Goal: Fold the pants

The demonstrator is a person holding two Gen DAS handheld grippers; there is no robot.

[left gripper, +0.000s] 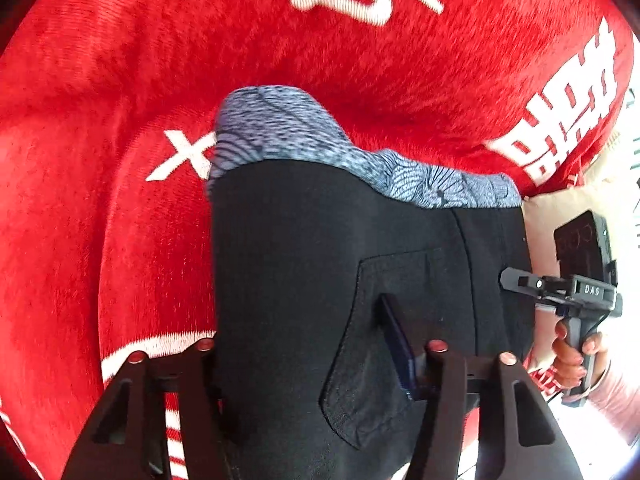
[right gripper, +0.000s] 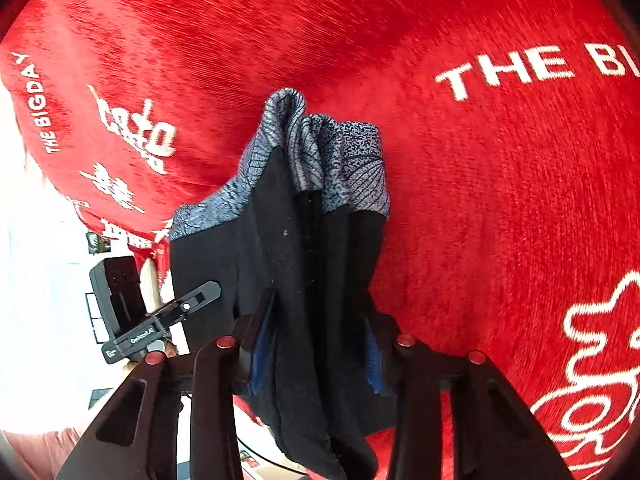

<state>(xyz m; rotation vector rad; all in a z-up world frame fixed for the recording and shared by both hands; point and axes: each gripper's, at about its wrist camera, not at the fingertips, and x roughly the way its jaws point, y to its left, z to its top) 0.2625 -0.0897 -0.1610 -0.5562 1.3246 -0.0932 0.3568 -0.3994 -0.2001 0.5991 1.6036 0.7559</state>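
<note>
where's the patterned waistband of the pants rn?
The grey patterned waistband tops the black pants, centre frame in both wrist views, hanging against the red cloth beyond the left gripper and right gripper.

The black pants (left gripper: 304, 280), with a blue-grey patterned band (left gripper: 288, 132) at their 12 o'clock end and a patch pocket (left gripper: 380, 340) toward 5 o'clock in the left wrist view, hang bunched in vertical folds above the red printed cloth (left gripper: 100, 240).
</note>
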